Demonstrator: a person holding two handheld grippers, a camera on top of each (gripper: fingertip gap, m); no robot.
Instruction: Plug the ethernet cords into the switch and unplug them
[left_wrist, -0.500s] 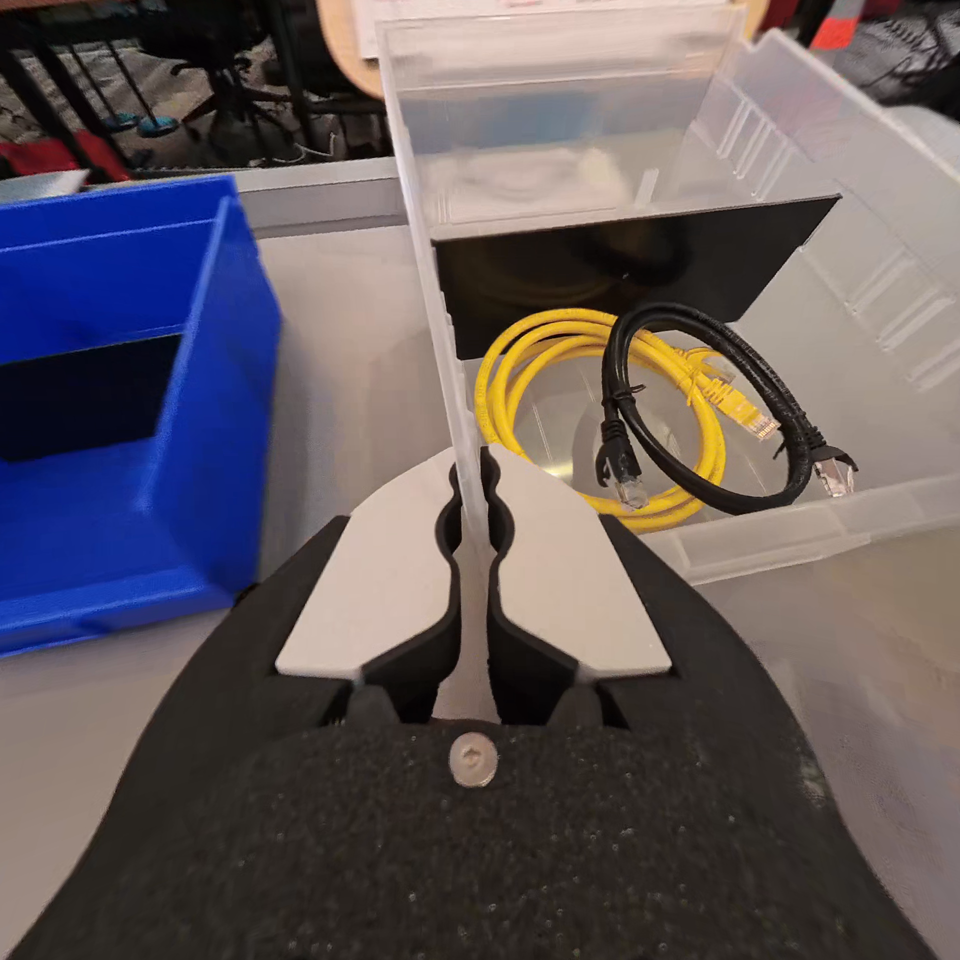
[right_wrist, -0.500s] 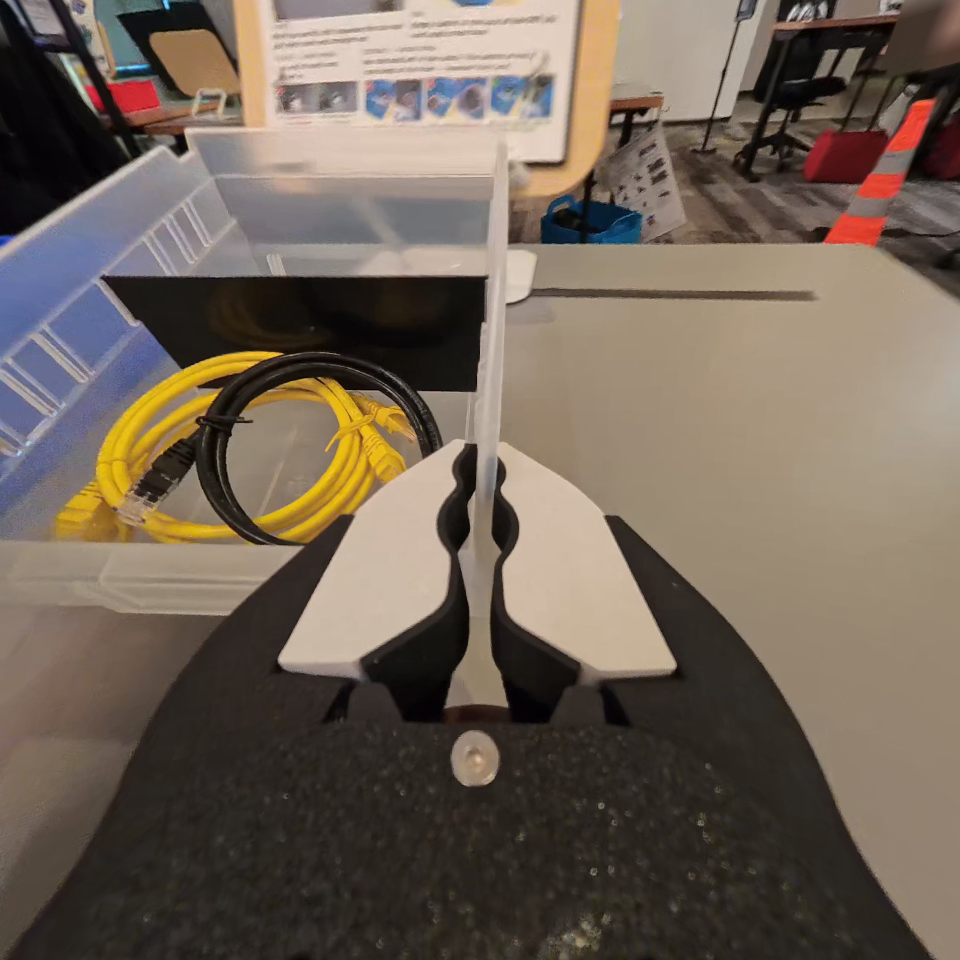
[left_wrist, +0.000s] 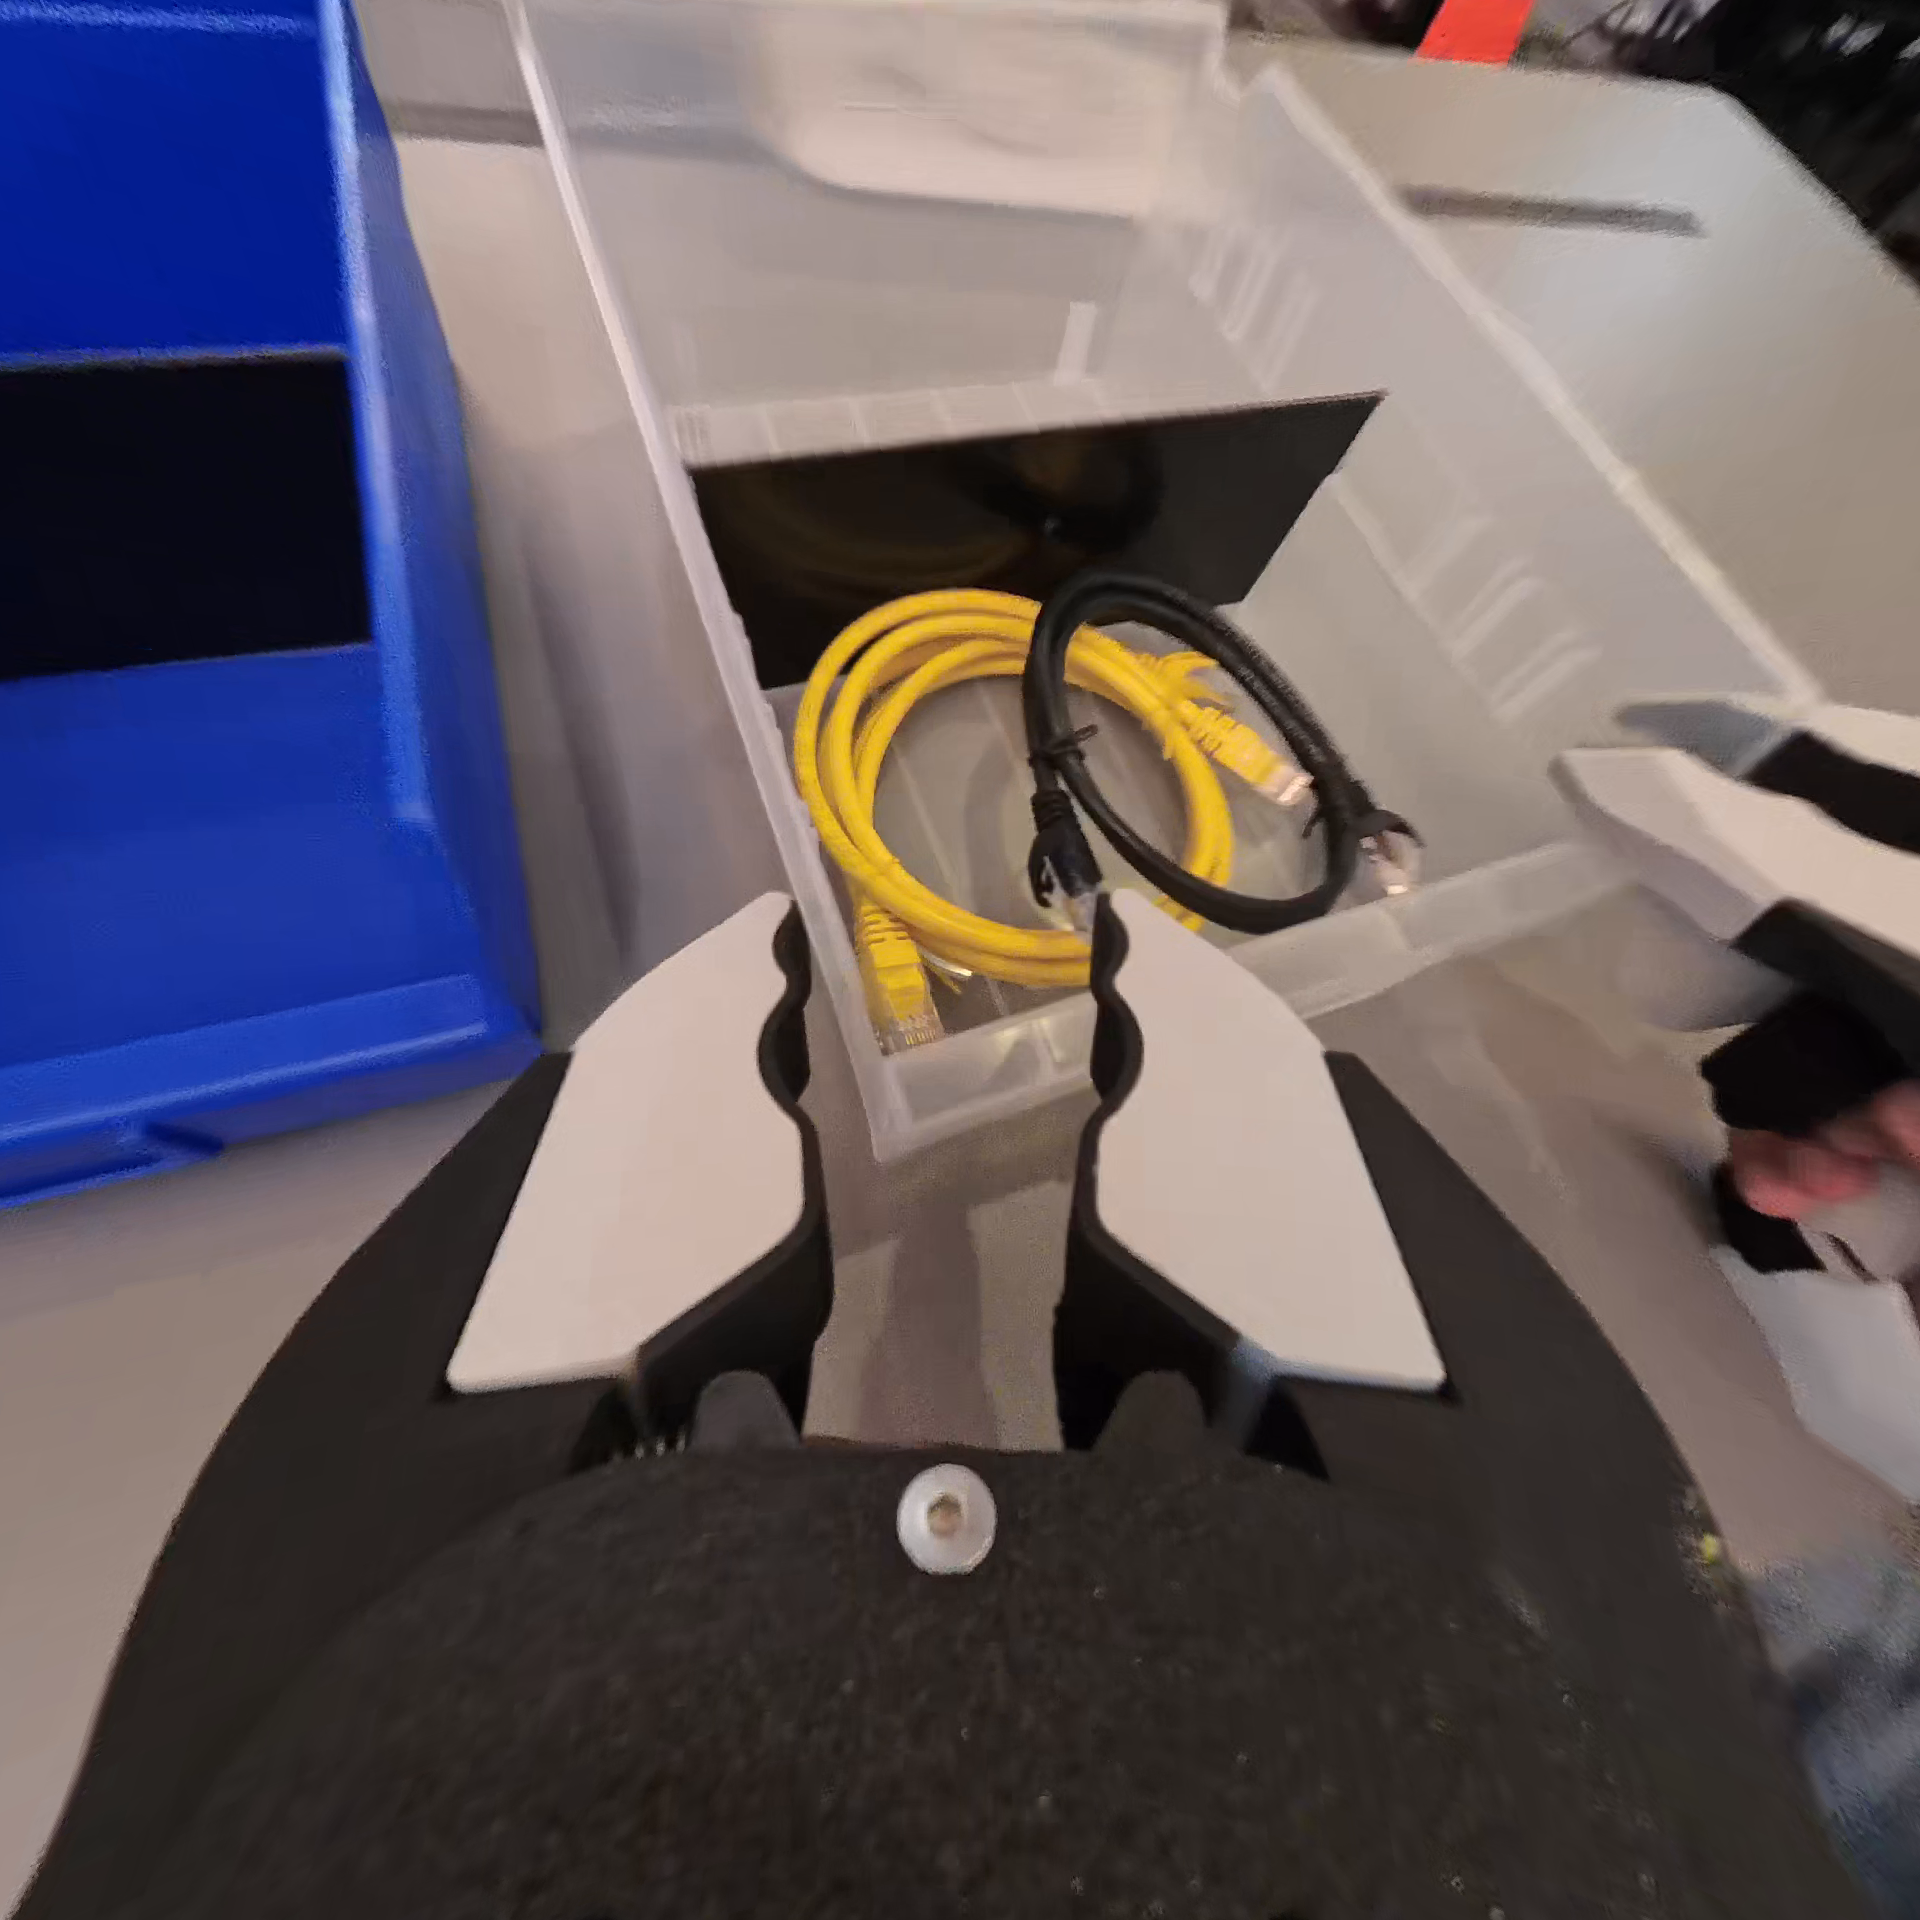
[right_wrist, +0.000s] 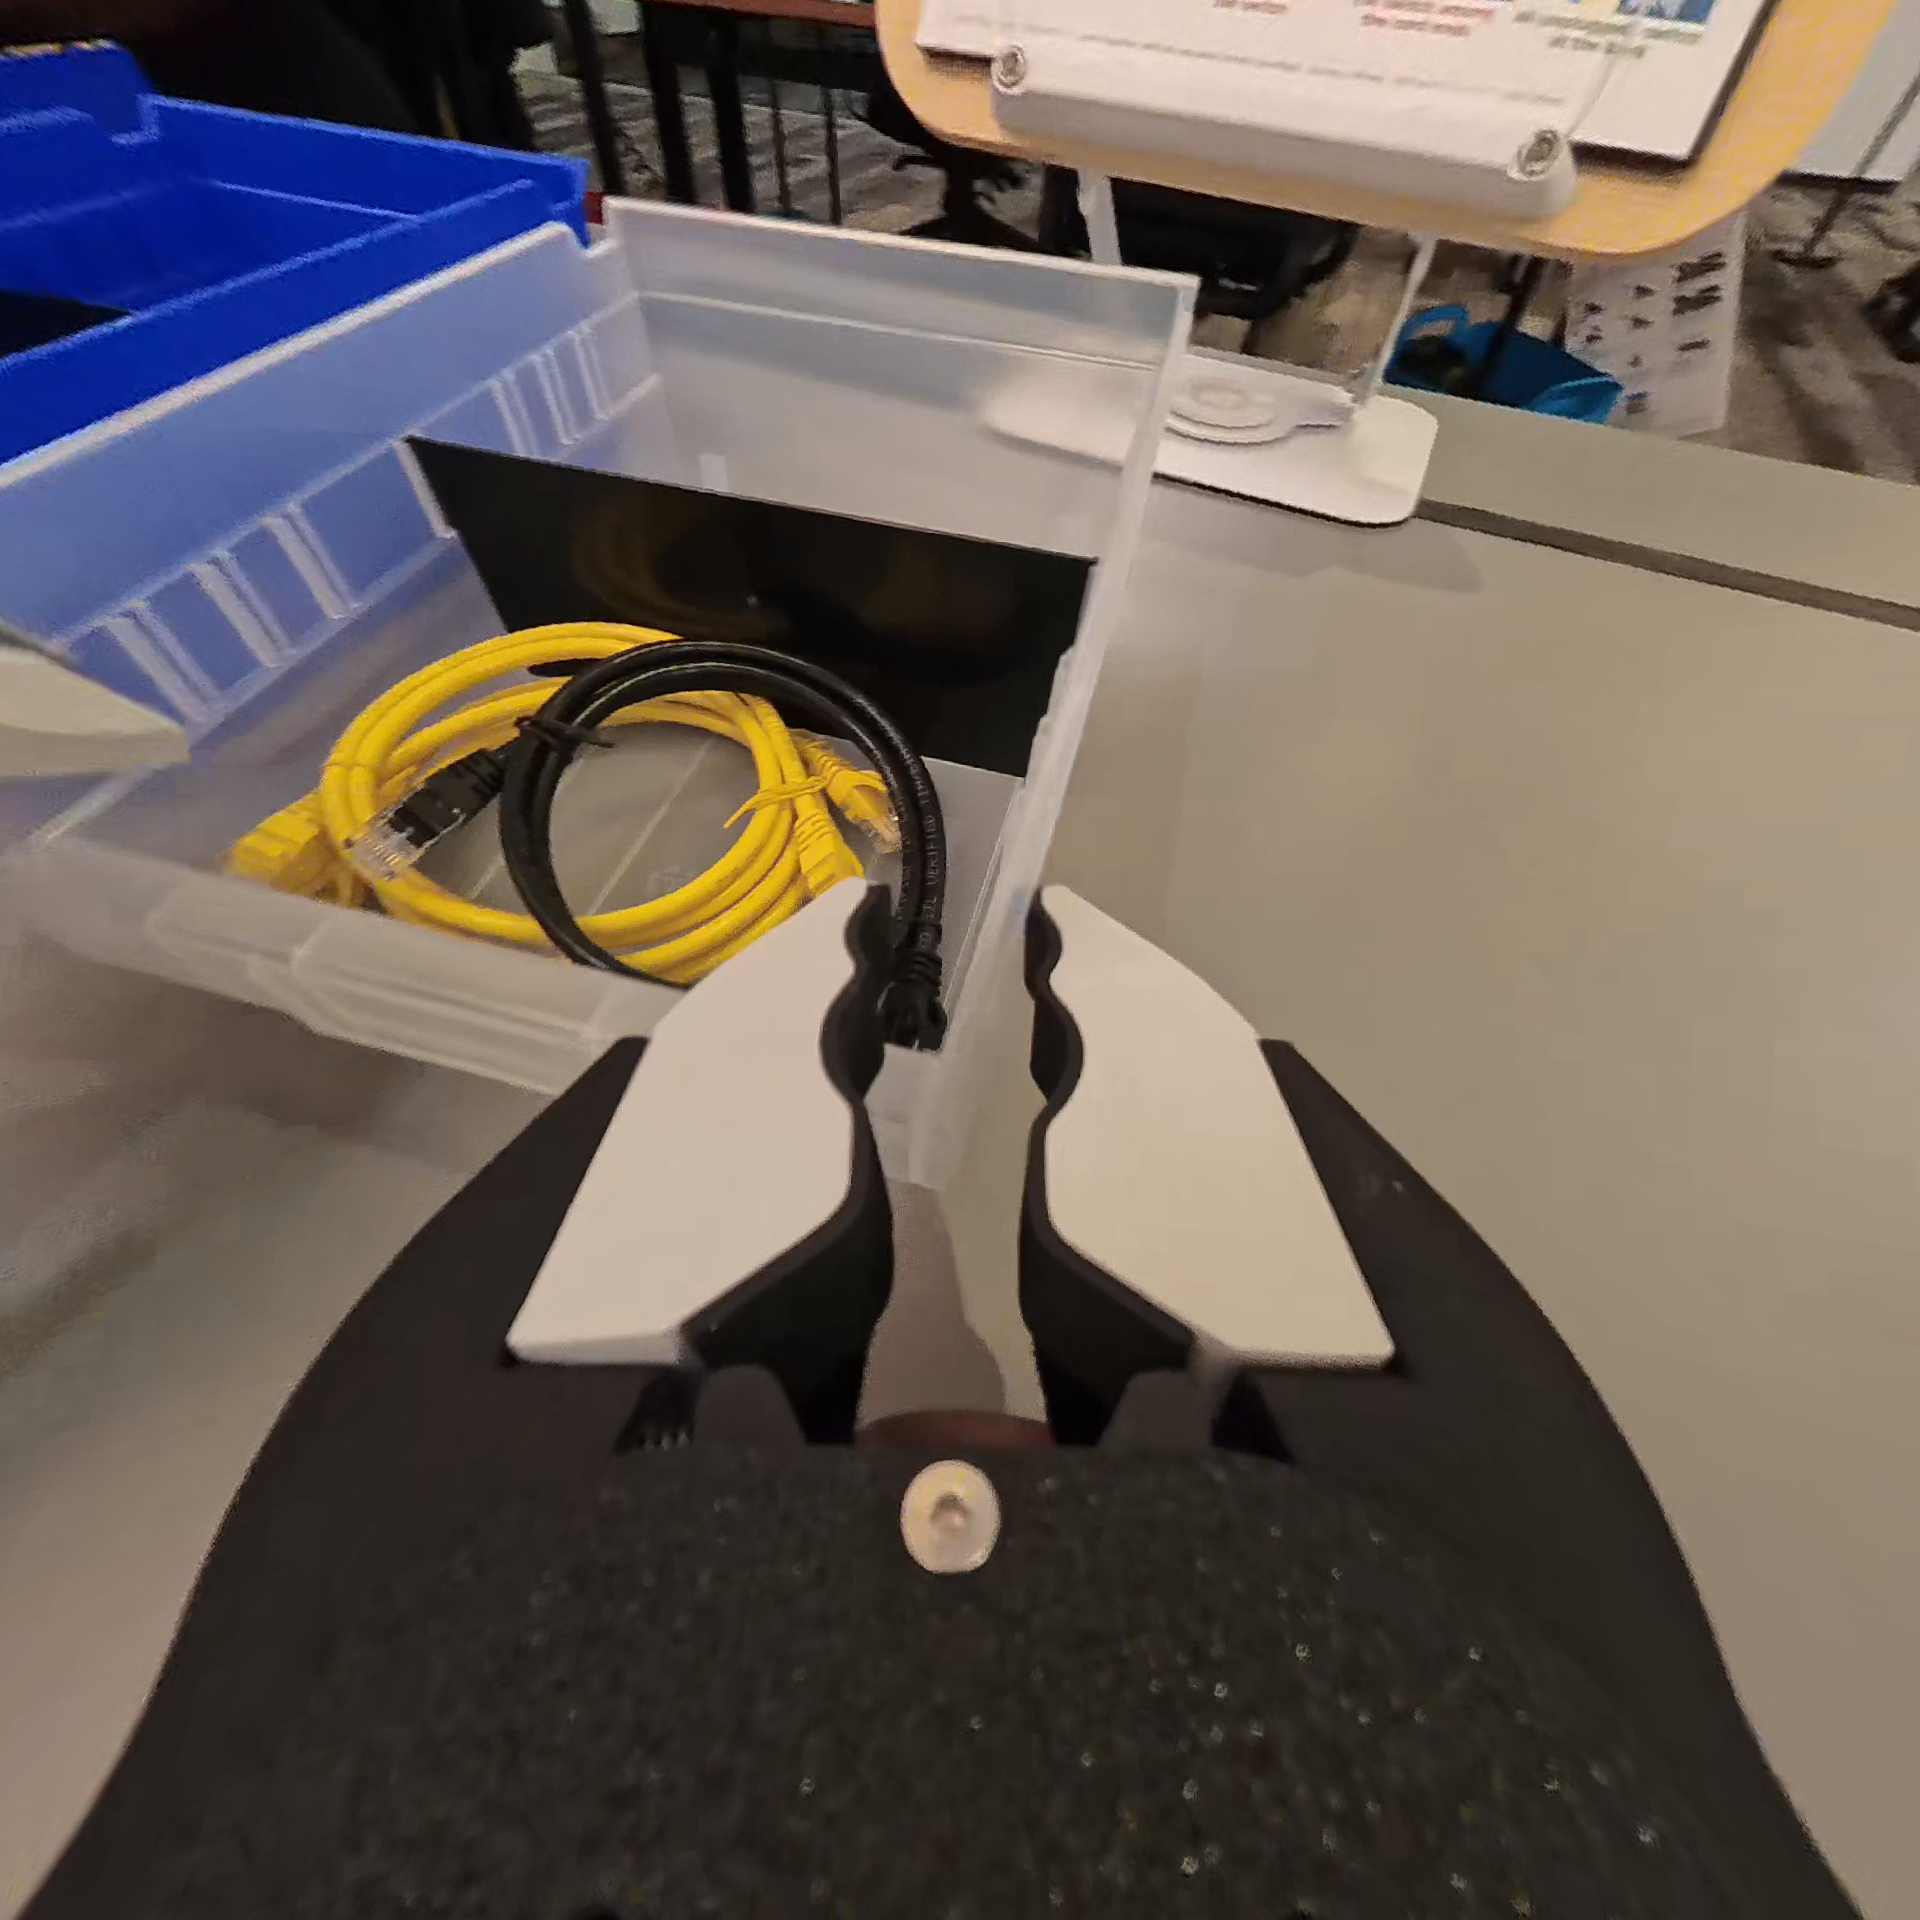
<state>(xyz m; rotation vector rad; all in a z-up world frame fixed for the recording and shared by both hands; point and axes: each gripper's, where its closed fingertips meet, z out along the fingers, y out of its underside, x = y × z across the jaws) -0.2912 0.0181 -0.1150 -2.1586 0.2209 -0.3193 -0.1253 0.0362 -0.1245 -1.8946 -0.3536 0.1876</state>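
Two coiled ethernet cords are lying in the front compartment of a clear bin (left_wrist: 1455, 540) that is sitting on a grey table (right_wrist: 1455, 831), just ahead of a black divider (left_wrist: 1039, 499). The yellow cord (left_wrist: 935, 914) is looped several times into a flat ring on the bin floor, its ribbed yellow boots ending in clear plugs, one pointing toward the bin's front left corner. The black cord (left_wrist: 1195, 894) is resting across the yellow ring as a thinner single loop cinched with a black tie, one plug lying toward the front wall and the other near the bin's right wall. The left gripper (left_wrist: 945, 925) is standing wide apart, straddling the bin's left wall without pressing it. The right gripper (right_wrist: 951, 914) is standing narrower, its pads either side of the bin's right wall with gaps showing, gripping nothing. A blue bin (left_wrist: 208, 623) is sitting just left of the clear one.
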